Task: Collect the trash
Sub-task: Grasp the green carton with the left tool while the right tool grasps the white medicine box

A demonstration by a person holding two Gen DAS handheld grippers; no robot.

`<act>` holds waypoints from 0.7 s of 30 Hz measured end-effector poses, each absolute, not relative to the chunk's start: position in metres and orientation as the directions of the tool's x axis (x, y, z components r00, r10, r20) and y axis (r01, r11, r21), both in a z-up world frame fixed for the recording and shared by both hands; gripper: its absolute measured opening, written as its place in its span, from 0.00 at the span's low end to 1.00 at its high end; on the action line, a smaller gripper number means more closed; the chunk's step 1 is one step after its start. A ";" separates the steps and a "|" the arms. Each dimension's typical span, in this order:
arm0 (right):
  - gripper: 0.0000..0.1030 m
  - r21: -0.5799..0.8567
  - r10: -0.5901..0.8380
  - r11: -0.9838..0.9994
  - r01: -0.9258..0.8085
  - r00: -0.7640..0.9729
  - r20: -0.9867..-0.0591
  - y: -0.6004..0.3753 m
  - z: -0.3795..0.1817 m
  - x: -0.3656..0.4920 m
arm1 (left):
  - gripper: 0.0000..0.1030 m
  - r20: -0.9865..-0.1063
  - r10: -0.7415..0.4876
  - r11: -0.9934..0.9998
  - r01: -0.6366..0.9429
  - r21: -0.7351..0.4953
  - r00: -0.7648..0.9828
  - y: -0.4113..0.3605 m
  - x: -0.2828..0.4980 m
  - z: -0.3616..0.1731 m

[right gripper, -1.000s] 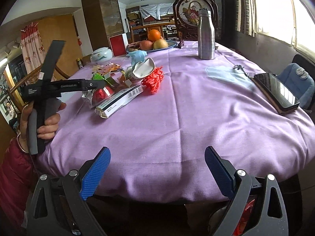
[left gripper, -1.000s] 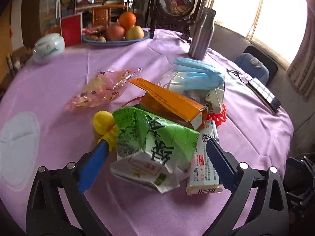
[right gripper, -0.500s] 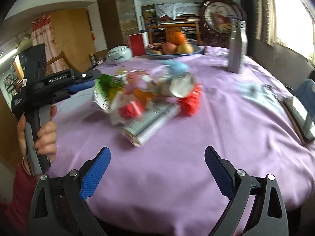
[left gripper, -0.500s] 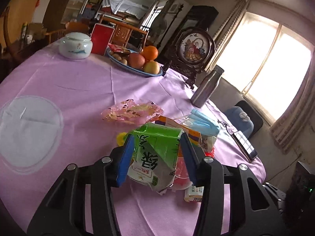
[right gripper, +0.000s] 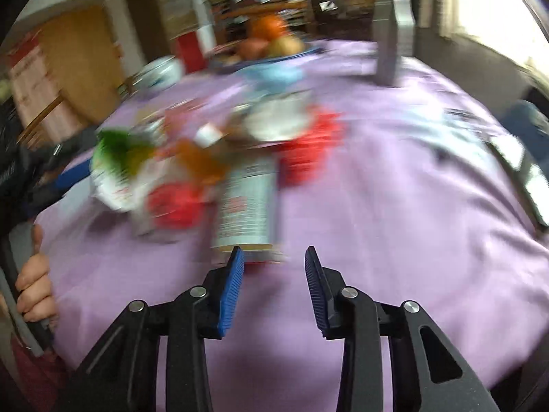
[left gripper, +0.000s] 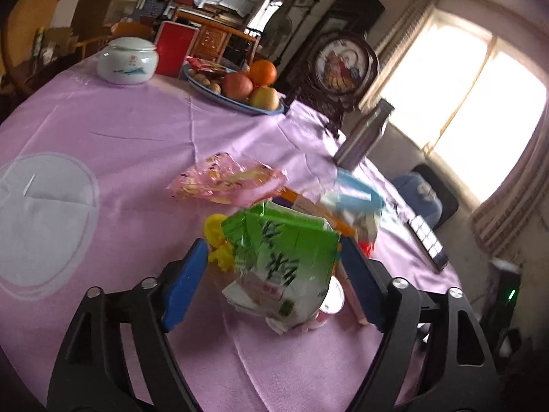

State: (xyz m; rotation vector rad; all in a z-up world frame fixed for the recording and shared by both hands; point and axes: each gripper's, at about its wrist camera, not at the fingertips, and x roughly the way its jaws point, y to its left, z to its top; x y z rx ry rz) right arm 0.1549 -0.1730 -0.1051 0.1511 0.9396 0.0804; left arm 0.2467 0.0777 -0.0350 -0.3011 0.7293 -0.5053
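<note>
A heap of trash lies on the purple tablecloth [left gripper: 137,130]. In the left wrist view a crumpled green carton [left gripper: 281,257] sits between the fingers of my left gripper [left gripper: 274,243], whose jaws are opening; the pads stand just off its sides. Behind it lie a yellow toy [left gripper: 214,231], a pink wrapper [left gripper: 226,178], an orange box [left gripper: 319,209] and a blue face mask [left gripper: 357,195]. The right wrist view is blurred. My right gripper [right gripper: 273,252] is closing, its tips at the near end of a long white box [right gripper: 247,202], with nothing between the pads.
A fruit plate [left gripper: 236,99], a white lidded jar [left gripper: 127,60] and a steel flask [left gripper: 363,137] stand at the far side. A phone [left gripper: 429,240] lies near the right edge. A person's hand [right gripper: 34,288] grips the left gripper's handle.
The left jaws closed around the green carton half a second ago and have spread wide again. The right gripper has moved in toward the heap and its jaws have narrowed.
</note>
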 end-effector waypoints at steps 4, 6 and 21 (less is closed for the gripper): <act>0.52 0.220 0.173 0.976 -0.002 0.622 -0.764 -0.196 -0.101 0.142 | 0.88 -0.601 -0.511 0.859 0.356 -0.367 0.614 0.061 0.247 -0.040; 0.57 0.225 0.187 0.974 -0.023 0.643 -0.743 -0.194 -0.099 0.137 | 0.90 -0.621 -0.509 0.861 0.355 -0.365 0.596 0.058 0.250 -0.044; 0.64 0.151 0.184 0.983 -0.108 0.689 -0.702 -0.179 -0.100 0.119 | 0.94 -0.741 -0.394 0.877 0.463 -0.128 0.544 -0.004 0.258 -0.059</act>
